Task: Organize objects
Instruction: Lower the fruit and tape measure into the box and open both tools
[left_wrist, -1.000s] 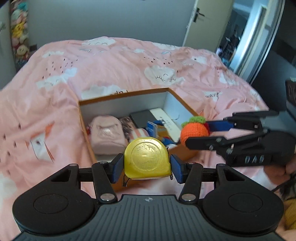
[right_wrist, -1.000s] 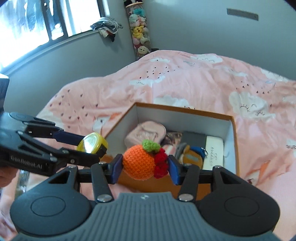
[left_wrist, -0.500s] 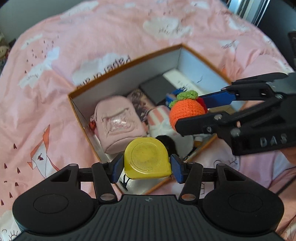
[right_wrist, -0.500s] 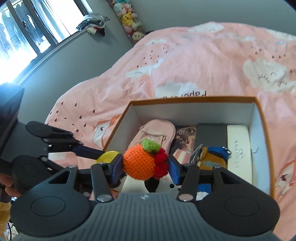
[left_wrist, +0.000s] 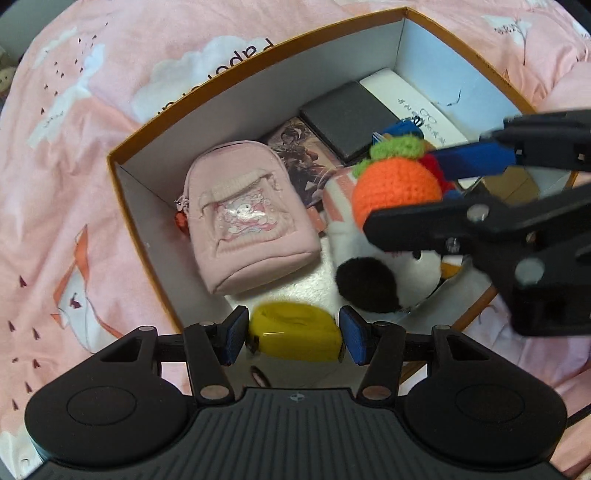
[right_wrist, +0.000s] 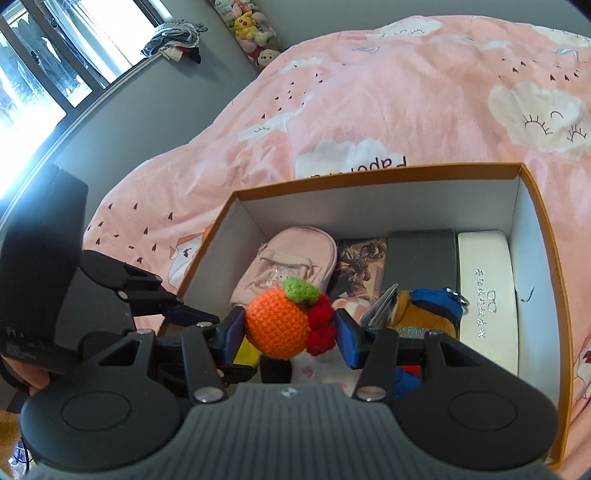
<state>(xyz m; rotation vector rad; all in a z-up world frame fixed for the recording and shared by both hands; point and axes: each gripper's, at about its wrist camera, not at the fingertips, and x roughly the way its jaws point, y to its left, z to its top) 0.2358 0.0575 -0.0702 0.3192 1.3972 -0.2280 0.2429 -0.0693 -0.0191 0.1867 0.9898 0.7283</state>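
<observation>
Left jaws now parted, yellow tape measure (left_wrist: 295, 334) loose; right jaws grip crochet orange (right_wrist: 279, 323).

A home bedroom. A pink duvet (right_wrist: 388, 110) printed with clouds and small hearts is covering a bed and filling most of both views. An orange-rimmed cardboard box (right_wrist: 369, 177) is sitting on the duvet, holding personal items including a pink mini backpack (left_wrist: 245, 218). Beyond the bed's far end, a column of plush toys (right_wrist: 251, 33) is hanging against a grey wall. Left of the toys, clothes (right_wrist: 173, 38) are lying on the sill of a sunlit window (right_wrist: 33, 74).
</observation>
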